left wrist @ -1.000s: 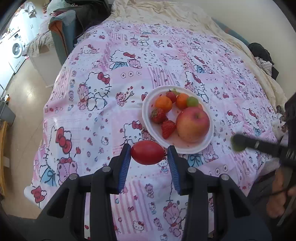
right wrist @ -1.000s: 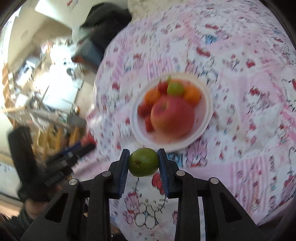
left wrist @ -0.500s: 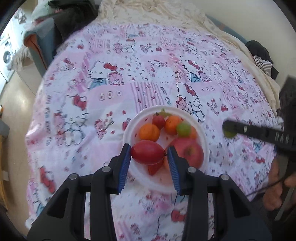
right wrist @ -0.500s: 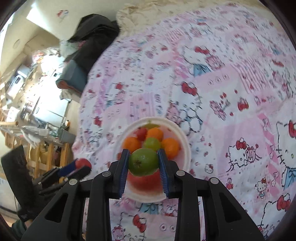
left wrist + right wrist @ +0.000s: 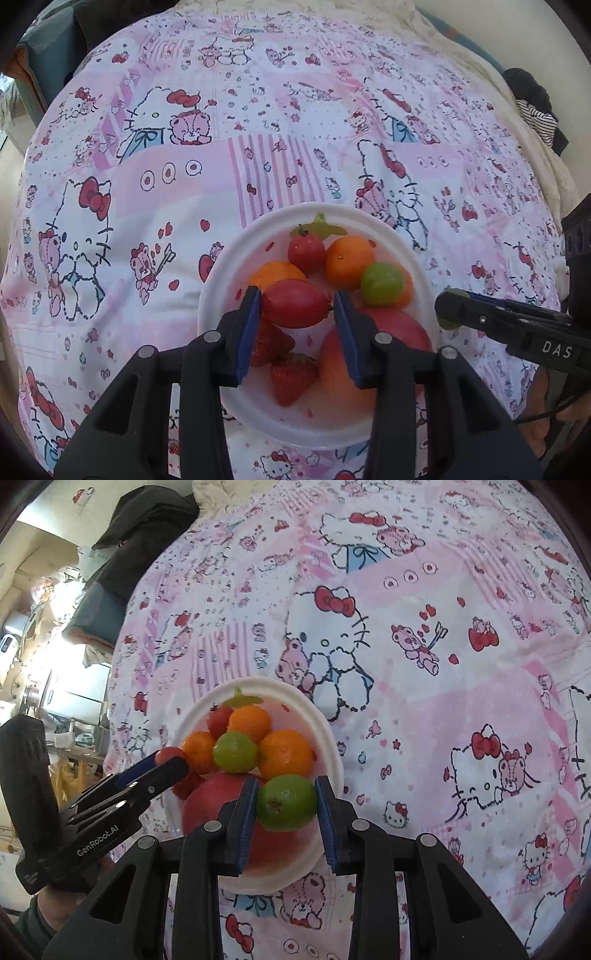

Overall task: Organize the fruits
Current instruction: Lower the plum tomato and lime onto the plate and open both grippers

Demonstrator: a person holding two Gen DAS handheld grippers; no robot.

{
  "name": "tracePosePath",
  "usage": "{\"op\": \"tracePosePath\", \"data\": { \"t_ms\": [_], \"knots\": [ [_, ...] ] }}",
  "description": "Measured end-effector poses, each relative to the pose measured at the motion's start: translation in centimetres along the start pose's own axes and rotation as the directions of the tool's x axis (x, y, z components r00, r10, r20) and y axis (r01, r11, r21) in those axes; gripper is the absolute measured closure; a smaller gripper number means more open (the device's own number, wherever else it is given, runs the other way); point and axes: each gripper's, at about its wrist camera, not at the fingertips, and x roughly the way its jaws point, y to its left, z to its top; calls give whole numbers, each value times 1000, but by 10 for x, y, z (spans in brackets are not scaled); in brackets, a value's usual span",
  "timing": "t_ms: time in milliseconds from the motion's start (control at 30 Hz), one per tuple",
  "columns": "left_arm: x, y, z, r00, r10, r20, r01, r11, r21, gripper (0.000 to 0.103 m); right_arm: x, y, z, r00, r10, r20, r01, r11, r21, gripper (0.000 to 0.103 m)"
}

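Red plum tomato (image 5: 295, 303) and green lime (image 5: 286, 802), both above the fruit-filled white plate (image 5: 221, 280).

R gripper (image 5: 285, 805) grips green lime (image 5: 286, 802) over fruit plate (image 5: 325, 723).

- Grippers: two, the left gripper (image 5: 297, 308) and the right gripper (image 5: 286, 803)
- White plate (image 5: 221, 280): one, under both sets of fingers
- Oranges (image 5: 284, 753): three
- Strawberries (image 5: 291, 376): two
- Apple (image 5: 402, 325): one
- Oval red tomato (image 5: 295, 303) between the left fingers: one
- Round tomato (image 5: 306, 251): one
- Green lime (image 5: 286, 802) between the right fingers: one
- Small green fruit (image 5: 382, 283) ahead on the pile: one
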Motion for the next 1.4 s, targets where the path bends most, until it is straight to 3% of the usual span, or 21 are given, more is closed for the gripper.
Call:
{"op": "tracePosePath", "data": {
  "t_ms": [400, 433, 500, 533, 600, 667, 867, 933, 1000, 1067, 1267, 1400],
  "knots": [
    [3, -3, 1, 1000, -6, -13, 6, 1000, 9, 64, 19, -8, -2, 998, 5, -67, 0, 998, 70, 67],
    [3, -4, 1, 1000, -11, -16, 11, 1000, 12, 62, 19, -8, -2, 998, 6, -67, -1, 997, 73, 67],
    [2, -5, 1, 1000, -21, -14, 21, 1000, 16, 44, 18, -9, -2, 998, 2, -67, 3, 997, 72, 66],
    [1, -6, 0, 1000, -11, -6, 11, 1000, 20, 41, 18, -8, -2, 998, 5, -67, 0, 997, 71, 65],
    [-4, -8, 0, 1000, 3, 14, -4, 1000, 31, 30, 16, -9, -2, 998, 19, -55, -15, 997, 74, 49],
    [-7, -10, 0, 1000, 7, 27, -8, 999, 39, 30, 11, -8, -1, 999, 27, -34, -24, 997, 76, 40],
    [-17, -8, -1, 998, 18, 62, -21, 999, 41, 30, -1, -11, 4, 999, 34, 15, -35, 995, 93, 37],
    [-21, -6, -1, 997, 23, 76, -26, 999, 31, 30, -6, -8, 4, 999, 39, 36, -42, 995, 90, 33],
    [-27, -5, -3, 996, 27, 90, -29, 999, 26, 30, -10, -1, 4, 998, 30, 53, -34, 998, 61, 19],
    [-35, -3, -5, 994, 33, 105, -34, 999, 15, 30, -19, 9, 1, 996, 13, 91, -14, 1000, 13, 14],
    [-64, 5, -17, 985, 63, 158, -63, 998, -5, 30, -53, 34, -19, 980, -29, 198, 42, 997, -62, 8],
    [-88, 10, -28, 976, 101, 193, -102, 995, -4, 30, -72, 47, -33, 973, -48, 227, 75, 991, -112, 0]
  ]
}}
